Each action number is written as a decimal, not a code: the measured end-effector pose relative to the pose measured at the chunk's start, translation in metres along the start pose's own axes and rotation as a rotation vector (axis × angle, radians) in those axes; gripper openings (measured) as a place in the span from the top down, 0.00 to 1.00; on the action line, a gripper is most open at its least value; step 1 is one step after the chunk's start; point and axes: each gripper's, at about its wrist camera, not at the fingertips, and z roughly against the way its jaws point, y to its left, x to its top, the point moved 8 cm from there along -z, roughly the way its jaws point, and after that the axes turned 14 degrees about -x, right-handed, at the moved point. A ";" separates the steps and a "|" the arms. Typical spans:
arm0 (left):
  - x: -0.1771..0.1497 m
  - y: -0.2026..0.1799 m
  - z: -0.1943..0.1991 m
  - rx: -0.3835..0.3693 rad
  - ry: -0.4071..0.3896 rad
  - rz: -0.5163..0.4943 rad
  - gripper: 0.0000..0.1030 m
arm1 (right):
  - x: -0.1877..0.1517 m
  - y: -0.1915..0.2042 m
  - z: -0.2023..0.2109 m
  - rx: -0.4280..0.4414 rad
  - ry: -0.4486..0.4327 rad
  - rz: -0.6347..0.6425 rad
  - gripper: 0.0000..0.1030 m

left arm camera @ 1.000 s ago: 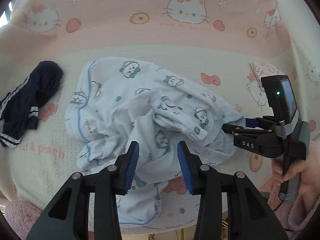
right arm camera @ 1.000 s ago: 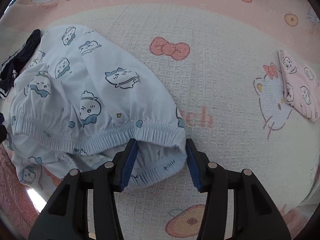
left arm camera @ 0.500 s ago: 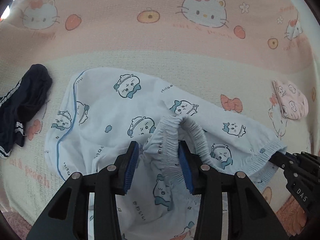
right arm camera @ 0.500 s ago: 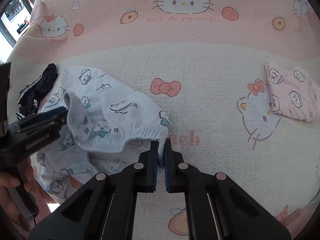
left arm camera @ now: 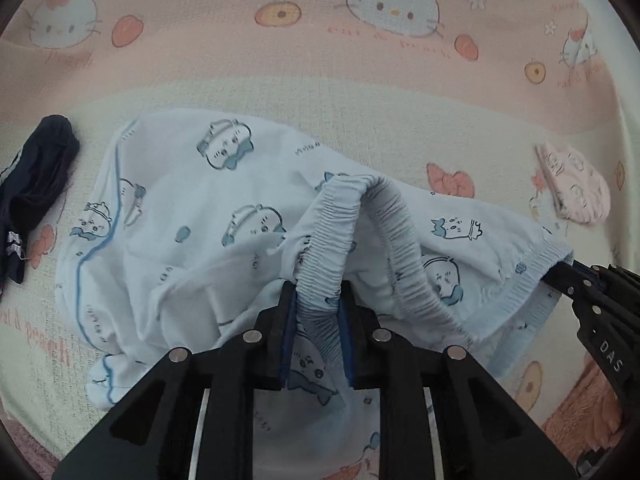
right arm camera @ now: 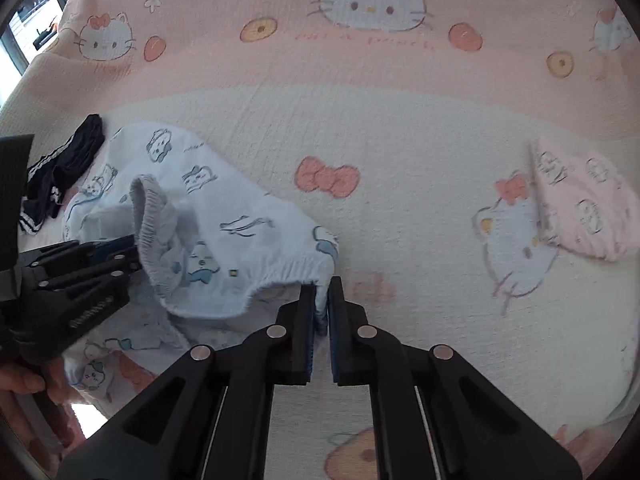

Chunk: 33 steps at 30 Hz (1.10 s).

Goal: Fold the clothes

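Both tongs on blue shorts [left arm camera: 248, 216]

Looks like a home bedroom. Soft bed surface under a pink-and-cream cartoon-cat blanket [right arm camera: 400, 120], strewn with small garments: pale blue printed shorts [left arm camera: 192, 216], a dark striped piece [left arm camera: 36, 184], a folded pink item [right arm camera: 584, 204]. Daylit window [right arm camera: 28, 12] at the upper left corner.

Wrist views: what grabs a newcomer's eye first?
The pale blue cartoon-print shorts, bunched mid-blanket, waistband lifted: the left gripper clamps the elastic waistband, the right gripper pinches the waistband's other end. Next, the pink cat-print blanket, with a dark striped garment at left and folded pink cloth at right.
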 end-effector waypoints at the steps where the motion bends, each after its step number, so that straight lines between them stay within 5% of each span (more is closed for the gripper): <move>1: 0.007 -0.001 0.015 -0.005 -0.034 -0.005 0.81 | 0.007 -0.009 0.011 -0.042 -0.039 0.004 0.96; 12: 0.072 -0.037 0.222 -0.071 -0.420 -0.119 0.80 | 0.067 -0.034 0.183 0.065 -0.339 -0.158 0.96; 20: 0.125 -0.080 0.318 -0.056 -0.585 -0.262 0.80 | 0.142 -0.043 0.264 0.026 -0.502 -0.130 0.96; 24: 0.150 -0.105 0.366 -0.049 -0.672 -0.327 0.80 | 0.135 -0.059 0.308 0.087 -0.559 -0.180 0.96; 28: 0.122 -0.104 0.359 -0.100 -0.606 -0.325 0.80 | 0.114 -0.070 0.336 0.151 -0.578 -0.219 0.95; 30: 0.096 -0.089 0.325 -0.107 -0.522 -0.295 0.80 | 0.078 -0.057 0.299 0.176 -0.473 -0.203 0.94; 33: 0.042 -0.049 0.247 -0.122 -0.334 -0.170 0.80 | 0.009 -0.027 0.206 0.225 -0.192 -0.195 0.93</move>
